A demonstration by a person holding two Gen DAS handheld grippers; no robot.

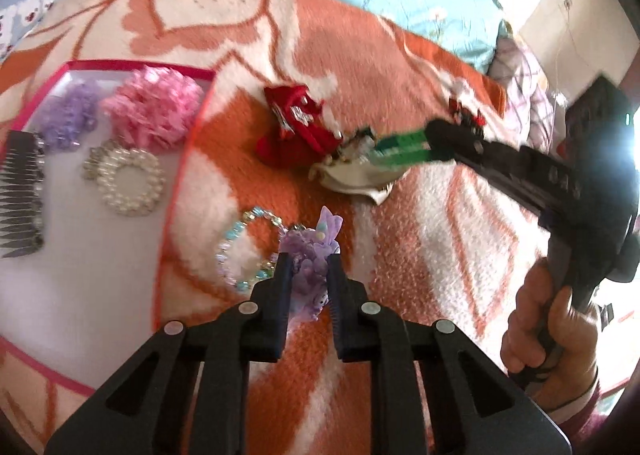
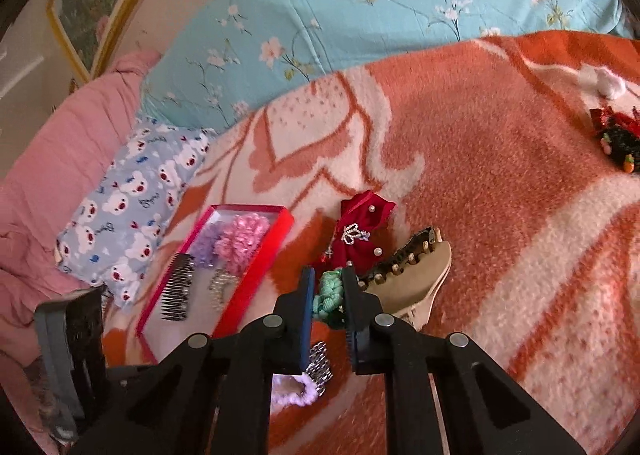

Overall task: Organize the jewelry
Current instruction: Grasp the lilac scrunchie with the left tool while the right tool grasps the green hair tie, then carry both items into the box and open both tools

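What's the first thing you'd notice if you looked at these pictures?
The orange and white blanket, strewn with hair accessories. On its left lies a red tray holding a pink scrunchie, a pearl ring and a black comb. The left gripper pinches a purple flower piece; the right gripper grips a green scrunchie.

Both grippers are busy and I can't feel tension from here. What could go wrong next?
The left gripper pinches the purple charm of the beaded bracelet; lifting could snag the loop on the fuzzy blanket. The right gripper holds the green scrunchie close against the beige claw clip, which may get dragged along.
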